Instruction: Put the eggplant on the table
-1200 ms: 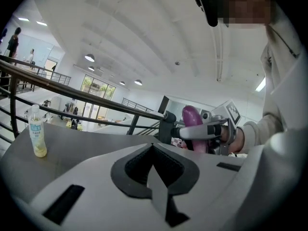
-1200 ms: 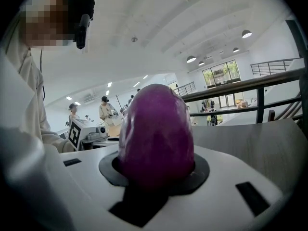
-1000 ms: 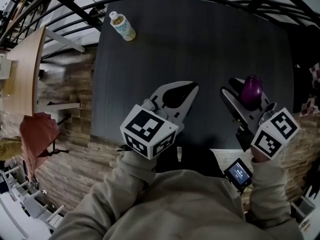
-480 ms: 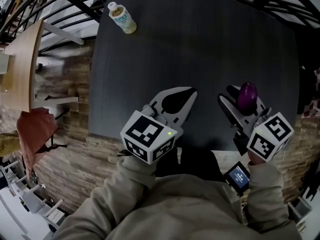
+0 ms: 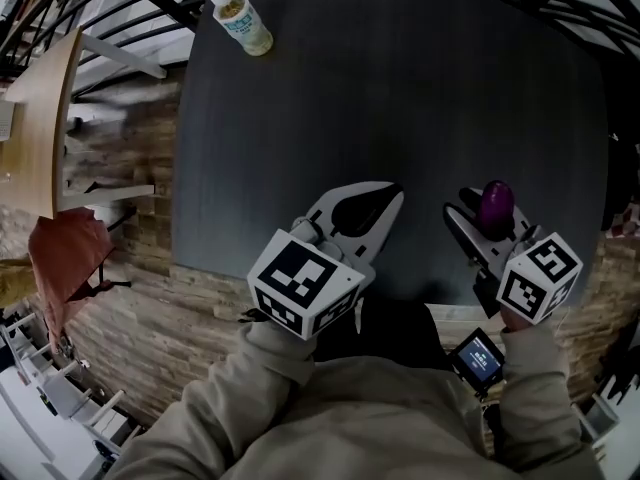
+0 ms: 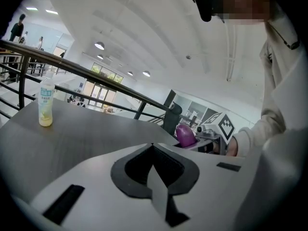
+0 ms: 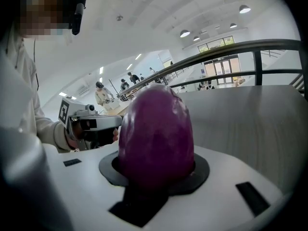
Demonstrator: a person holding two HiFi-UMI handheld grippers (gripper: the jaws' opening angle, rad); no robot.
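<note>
The purple eggplant point(image 5: 494, 208) sits upright between the jaws of my right gripper point(image 5: 482, 200), which is shut on it just above the dark table point(image 5: 400, 88) near the front right edge. In the right gripper view the eggplant point(image 7: 156, 134) fills the space between the jaws. My left gripper point(image 5: 392, 190) hovers beside it to the left, jaws closed together with nothing in them; its tips point(image 6: 153, 146) meet in the left gripper view. From there the eggplant point(image 6: 184, 134) shows off to the right.
A small bottle point(image 5: 240, 23) of yellowish drink stands at the table's far left corner, also seen as the bottle point(image 6: 45, 102) in the left gripper view. Black railings run behind the table. Brick-patterned floor lies to the left and front.
Both grippers have sunk toward the table, the right one more, carrying the eggplant down with it. The grip on the eggplant is unchanged.
</note>
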